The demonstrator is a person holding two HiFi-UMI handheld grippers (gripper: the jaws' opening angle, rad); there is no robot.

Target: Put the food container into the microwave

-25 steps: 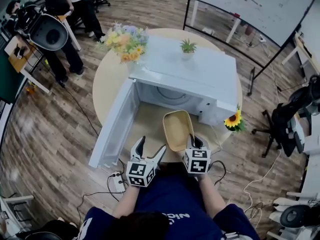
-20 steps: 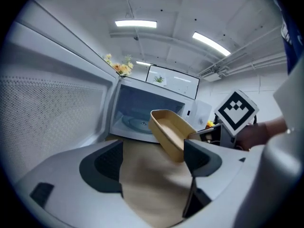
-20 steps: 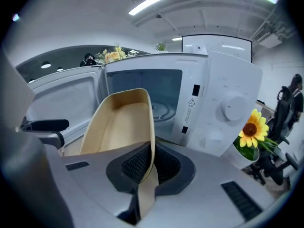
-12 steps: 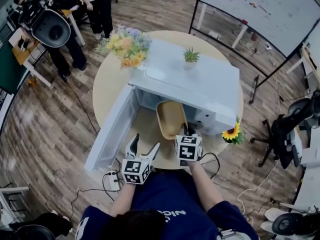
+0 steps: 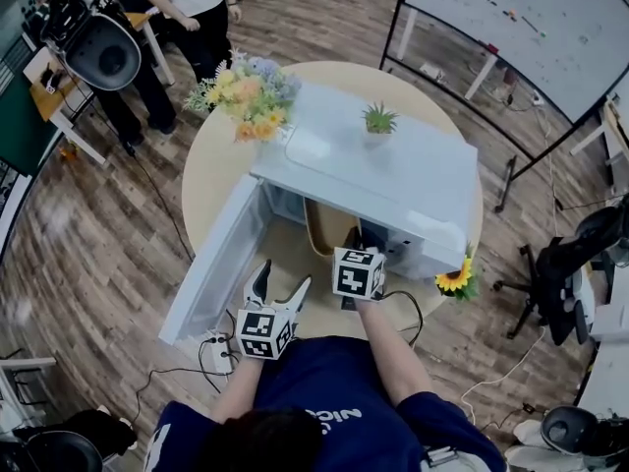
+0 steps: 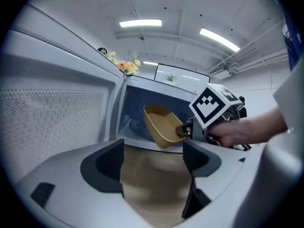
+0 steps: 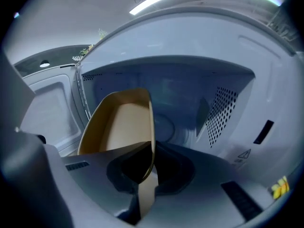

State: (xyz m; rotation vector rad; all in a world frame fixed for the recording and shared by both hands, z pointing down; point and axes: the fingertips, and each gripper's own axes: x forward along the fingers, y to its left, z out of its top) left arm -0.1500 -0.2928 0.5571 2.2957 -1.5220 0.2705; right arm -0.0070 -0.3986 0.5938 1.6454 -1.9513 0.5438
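The tan food container [image 5: 329, 226] is half inside the mouth of the white microwave [image 5: 383, 170], its far end hidden under the roof. My right gripper [image 5: 356, 254] is shut on its near rim. In the right gripper view the container [image 7: 118, 122] tilts toward the cavity and glass turntable [image 7: 166, 127]. The left gripper view shows the container [image 6: 161, 125] entering the opening. My left gripper [image 5: 280, 288] stands open and empty in front of the microwave, low and left of the container. The microwave door [image 5: 211, 259] is swung wide open to the left.
A flower bouquet [image 5: 246, 87] and a small potted plant [image 5: 378, 118] stand by and on the microwave. A sunflower [image 5: 455, 278] sits at the round table's [image 5: 211, 170] right edge. A power strip [image 5: 218, 347] and cables lie on the floor. People stand at the back left.
My right gripper has carried the container forward from outside the door opening into the microwave mouth. The left gripper has shifted only a little.
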